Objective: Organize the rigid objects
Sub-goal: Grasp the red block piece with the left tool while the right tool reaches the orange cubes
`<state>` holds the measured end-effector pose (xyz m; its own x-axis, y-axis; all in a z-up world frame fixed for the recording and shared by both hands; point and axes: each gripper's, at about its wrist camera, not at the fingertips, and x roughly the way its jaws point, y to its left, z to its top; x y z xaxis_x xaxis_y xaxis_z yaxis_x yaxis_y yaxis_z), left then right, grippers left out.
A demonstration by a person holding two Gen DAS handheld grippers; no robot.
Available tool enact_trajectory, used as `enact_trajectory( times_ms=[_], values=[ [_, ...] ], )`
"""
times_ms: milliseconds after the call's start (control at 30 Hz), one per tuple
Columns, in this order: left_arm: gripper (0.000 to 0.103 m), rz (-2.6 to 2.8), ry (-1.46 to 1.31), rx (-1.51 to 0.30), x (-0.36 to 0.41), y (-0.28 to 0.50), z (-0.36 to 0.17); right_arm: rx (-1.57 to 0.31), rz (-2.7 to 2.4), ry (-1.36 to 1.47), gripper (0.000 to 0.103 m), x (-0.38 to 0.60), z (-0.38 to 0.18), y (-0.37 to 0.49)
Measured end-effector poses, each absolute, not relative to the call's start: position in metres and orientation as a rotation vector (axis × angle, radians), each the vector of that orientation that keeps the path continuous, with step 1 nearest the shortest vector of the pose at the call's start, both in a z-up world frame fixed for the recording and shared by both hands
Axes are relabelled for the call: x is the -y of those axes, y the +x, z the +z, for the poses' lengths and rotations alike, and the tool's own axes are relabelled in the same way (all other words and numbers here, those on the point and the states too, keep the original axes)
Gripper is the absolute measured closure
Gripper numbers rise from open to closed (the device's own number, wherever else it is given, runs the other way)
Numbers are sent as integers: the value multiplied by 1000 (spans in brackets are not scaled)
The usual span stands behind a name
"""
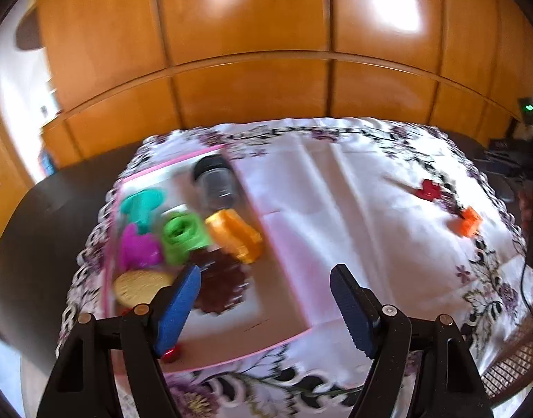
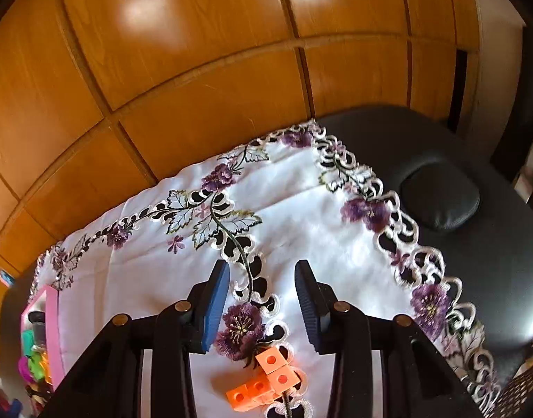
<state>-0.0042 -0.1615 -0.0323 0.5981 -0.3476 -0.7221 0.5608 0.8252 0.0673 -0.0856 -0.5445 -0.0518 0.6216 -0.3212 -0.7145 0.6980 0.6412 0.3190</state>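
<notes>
- Where the embroidered white tablecloth [image 1: 336, 188] covers the dark table [image 1: 57, 216], a shallow pink-edged tray [image 1: 182, 162] serves as the landmark; it sits toward the cloth's left side in the left wrist view.
- Inside the tray lie a clear jar with a black lid [image 1: 214, 181] on its side at the far end, a teal piece [image 1: 142, 205], a magenta piece [image 1: 137, 249], a green ring-shaped piece [image 1: 182, 235], a yellow-orange block [image 1: 235, 235], a dark brown scalloped disc [image 1: 221, 285] and a round tan biscuit-like disc [image 1: 141, 287].
- A small red item [image 1: 170, 353] shows at the tray's near edge; blur hides what it is.
- The left gripper [image 1: 264, 299] hovers over the tray's near right part, its blue-padded fingers [image 1: 179, 310] spread wide with nothing between them.
- Well to the right of the tray, a red piece [image 1: 429, 190] and an orange cube piece [image 1: 470, 221] rest on the cloth near its floral border.
- In the right wrist view the right gripper [image 2: 263, 299] is parted about halfway and holds nothing.
- The orange linked cubes [image 2: 266, 381] lie on the cloth just below and behind the fingertips, beside a purple embroidered flower [image 2: 240, 331], far right of the tray [image 2: 52, 327].
- Wooden cabinet doors [image 2: 196, 69] stand behind the table.
</notes>
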Motion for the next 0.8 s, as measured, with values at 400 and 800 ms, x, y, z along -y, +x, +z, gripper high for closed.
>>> enact_trajectory(
  times_ms=[400,800],
  values=[
    [26,-777,386,-849,274,2,-52,-711,-627,703,64,551,-63,-86],
    [26,-941,452,-862,402,12,-71,-712,-622,761,63,557,-67,-86]
  ],
)
